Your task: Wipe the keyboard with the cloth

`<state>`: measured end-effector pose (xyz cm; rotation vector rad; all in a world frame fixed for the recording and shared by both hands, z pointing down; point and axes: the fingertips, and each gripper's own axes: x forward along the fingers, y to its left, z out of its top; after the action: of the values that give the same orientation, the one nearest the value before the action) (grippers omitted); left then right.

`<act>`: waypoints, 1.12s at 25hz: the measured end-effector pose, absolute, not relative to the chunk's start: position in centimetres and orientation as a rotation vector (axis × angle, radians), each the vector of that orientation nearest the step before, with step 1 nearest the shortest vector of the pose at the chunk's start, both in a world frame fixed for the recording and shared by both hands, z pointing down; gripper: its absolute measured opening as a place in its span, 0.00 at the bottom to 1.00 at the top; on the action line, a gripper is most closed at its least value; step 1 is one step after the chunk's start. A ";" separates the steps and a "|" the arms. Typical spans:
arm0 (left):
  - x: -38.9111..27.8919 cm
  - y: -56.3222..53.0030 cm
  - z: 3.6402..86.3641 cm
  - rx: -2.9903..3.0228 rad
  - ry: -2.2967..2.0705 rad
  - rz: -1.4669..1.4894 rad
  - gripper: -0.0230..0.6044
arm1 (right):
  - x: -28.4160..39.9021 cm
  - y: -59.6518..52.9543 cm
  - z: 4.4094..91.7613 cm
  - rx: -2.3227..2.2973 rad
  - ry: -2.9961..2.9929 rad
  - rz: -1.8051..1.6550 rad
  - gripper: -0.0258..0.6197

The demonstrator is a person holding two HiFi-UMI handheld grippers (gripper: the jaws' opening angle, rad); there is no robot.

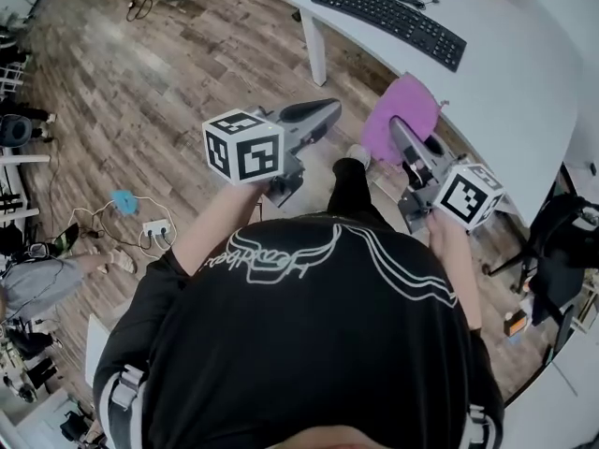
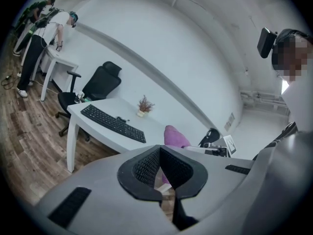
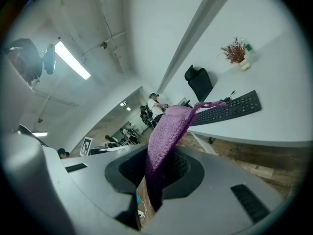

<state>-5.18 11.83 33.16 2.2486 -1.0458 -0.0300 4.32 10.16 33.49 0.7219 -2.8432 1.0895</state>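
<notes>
A black keyboard [image 1: 388, 19] lies on the white table [image 1: 524, 73], far from both grippers; it also shows in the left gripper view [image 2: 113, 123] and the right gripper view [image 3: 229, 108]. My right gripper [image 1: 397, 129] is shut on a purple knitted cloth [image 1: 401, 115], held in the air short of the table's near edge. The cloth [image 3: 166, 138] stands up from between the jaws. My left gripper [image 1: 323, 112] is shut and empty, its jaws meeting at the tips, to the left of the cloth [image 2: 175, 136].
A small dried plant [image 2: 144, 105] in a pot stands beyond the keyboard. A black office chair [image 2: 95, 88] sits behind the table. A power strip and cables [image 1: 154, 228] lie on the wooden floor at left. A bag [image 1: 562, 241] stands at right.
</notes>
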 end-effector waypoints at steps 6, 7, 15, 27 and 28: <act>-5.9 2.8 34.0 2.225 -1.068 0.011 0.04 | 3.5 0.9 35.0 0.714 -2.819 1.139 0.13; -5.9 1.0 34.4 2.216 -1.068 0.018 0.05 | 3.3 -0.8 35.3 0.710 -2.812 1.151 0.13; -4.7 -12.0 36.6 2.175 -1.029 0.065 0.05 | 3.3 -13.4 36.9 0.710 -2.765 1.199 0.13; -5.1 -21.4 38.1 2.148 -0.989 0.150 0.05 | 3.0 -22.4 38.7 0.752 -2.709 1.264 0.13; -5.5 -22.0 38.3 2.147 -0.982 0.152 0.04 | 2.5 -22.8 39.1 0.759 -2.701 1.273 0.13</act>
<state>-5.49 -22.03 38.32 2.1471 -0.9815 0.1524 2.54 -22.82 39.06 0.7589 -2.7007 1.2729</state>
